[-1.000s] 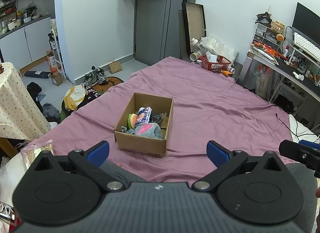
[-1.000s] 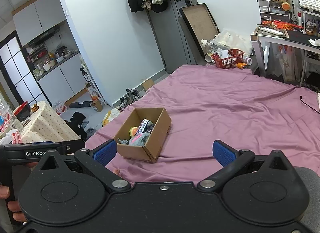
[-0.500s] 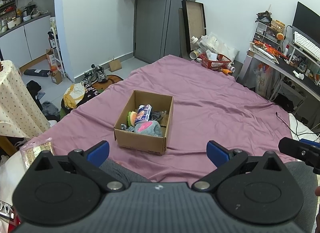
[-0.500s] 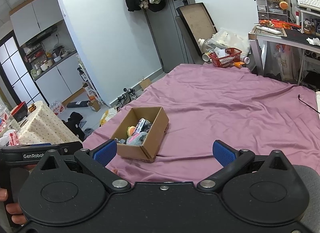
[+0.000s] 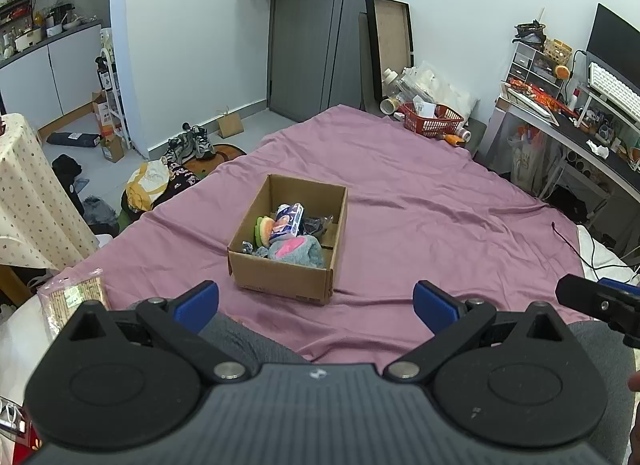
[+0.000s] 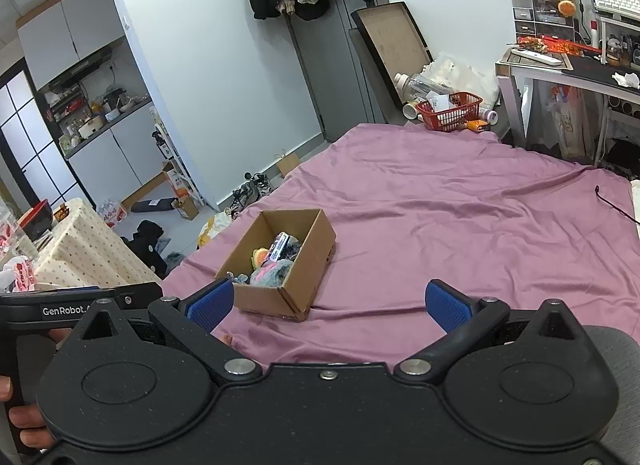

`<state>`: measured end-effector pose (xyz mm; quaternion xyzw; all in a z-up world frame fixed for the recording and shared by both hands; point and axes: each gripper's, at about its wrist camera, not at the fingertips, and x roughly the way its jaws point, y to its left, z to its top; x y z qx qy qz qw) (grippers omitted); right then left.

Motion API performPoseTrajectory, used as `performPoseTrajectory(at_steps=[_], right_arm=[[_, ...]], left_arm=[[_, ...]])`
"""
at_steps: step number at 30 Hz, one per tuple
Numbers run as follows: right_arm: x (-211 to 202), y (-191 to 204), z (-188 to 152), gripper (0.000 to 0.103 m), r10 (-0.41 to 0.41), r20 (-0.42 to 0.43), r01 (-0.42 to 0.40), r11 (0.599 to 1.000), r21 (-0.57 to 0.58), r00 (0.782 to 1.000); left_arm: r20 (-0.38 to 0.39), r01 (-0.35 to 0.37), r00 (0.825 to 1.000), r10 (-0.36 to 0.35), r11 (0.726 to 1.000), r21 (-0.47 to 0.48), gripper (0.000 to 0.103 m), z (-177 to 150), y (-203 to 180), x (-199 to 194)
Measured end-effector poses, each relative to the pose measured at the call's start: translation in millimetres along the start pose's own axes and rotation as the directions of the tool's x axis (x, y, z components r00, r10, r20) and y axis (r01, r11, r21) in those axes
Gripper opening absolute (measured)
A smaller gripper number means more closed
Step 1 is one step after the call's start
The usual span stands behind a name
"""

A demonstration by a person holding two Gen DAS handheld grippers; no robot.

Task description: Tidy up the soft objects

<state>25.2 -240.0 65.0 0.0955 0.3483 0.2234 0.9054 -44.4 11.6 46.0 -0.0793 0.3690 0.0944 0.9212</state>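
Left gripper (image 5: 316, 303) and right gripper (image 6: 327, 302): jaws spread wide, nothing between them, both held above the purple bedsheet (image 5: 420, 201). Ahead, an open cardboard box (image 5: 280, 279) sits on the sheet holding the soft objects: a grey-and-pink plush (image 5: 298, 251), a tissue pack (image 5: 288, 219), a green-and-orange item (image 5: 262, 228) partly hidden. Darker pieces in the box cannot be made out. The desk (image 5: 580, 137) is cut off at right.

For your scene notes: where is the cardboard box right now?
In both wrist views the cardboard box sits left of centre on the purple bedsheet, ahead of both grippers.
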Motion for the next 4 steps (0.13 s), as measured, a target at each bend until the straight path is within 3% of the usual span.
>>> performPoseTrajectory(at_steps=[4], right_arm=[[3.8,0.1,-1.9,0.103,0.0,-0.008,0.0,1.0,-0.004,1.0]], left_arm=[[0.012,-0.001,1.0,0.001,1.0,0.0,0.103,-1.0,0.0,-0.2]])
